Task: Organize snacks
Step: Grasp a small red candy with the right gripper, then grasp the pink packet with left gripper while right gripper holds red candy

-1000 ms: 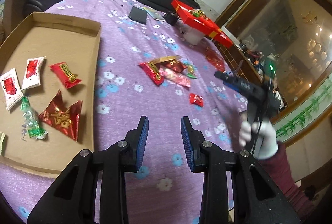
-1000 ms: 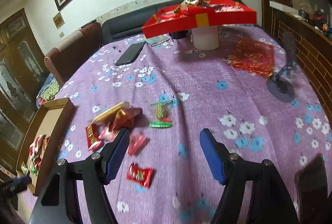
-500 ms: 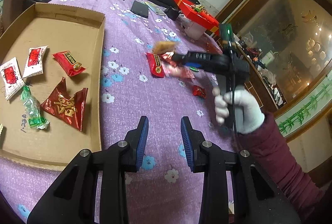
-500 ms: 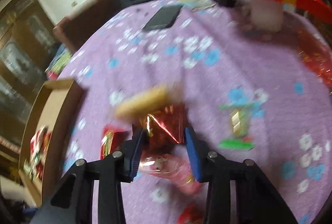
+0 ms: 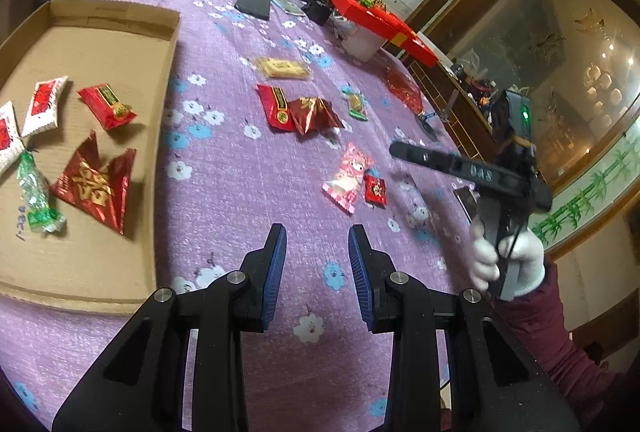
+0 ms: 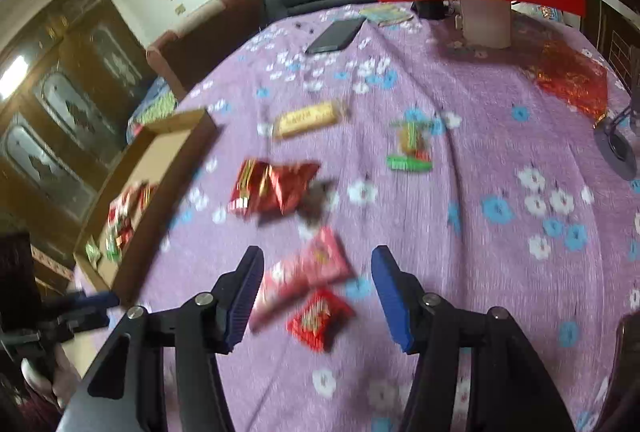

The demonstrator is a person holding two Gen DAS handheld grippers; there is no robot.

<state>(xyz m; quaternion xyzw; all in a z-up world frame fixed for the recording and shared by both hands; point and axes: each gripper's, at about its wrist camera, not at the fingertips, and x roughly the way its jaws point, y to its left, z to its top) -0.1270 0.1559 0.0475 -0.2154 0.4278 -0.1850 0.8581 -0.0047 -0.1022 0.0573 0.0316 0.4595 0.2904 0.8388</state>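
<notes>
So the right gripper (image 6: 318, 294) has its jaws parted over the desk with the purple flowered cloth (image 6: 460, 232), and they've just been opening up again; nothing is pinched. A pink snack packet with a cartoon face (image 6: 308, 268) and a small red square candy packet (image 6: 320, 318) lie on the cloth right between and just ahead of those jaws, loose, no pad pressing on either. It's a blurry shot. Further out from the jaws sits a crinkly dark red foil packet (image 6: 294, 188) touching a flat red packet with a gold stripe (image 6: 246, 188), beyond them a long tan biscuit bar in clear wrap (image 6: 308, 120), and off to the right a little green-and-gold wrapped candy (image 6: 412, 148). The left gripper (image 5: 316, 272) hangs above bare cloth with its jaws open only a narrow gap and nothing in them. Off to the left of its jaws is the shallow brown cardboard tray (image 5: 160, 136), already holding two white-and-red packets, a red one, a green twist-wrapped candy and a big red foil pouch with gold lettering (image 5: 94, 186). Over to the right a white-gloved hand (image 5: 506, 258) grips the other tool's handle.
</notes>
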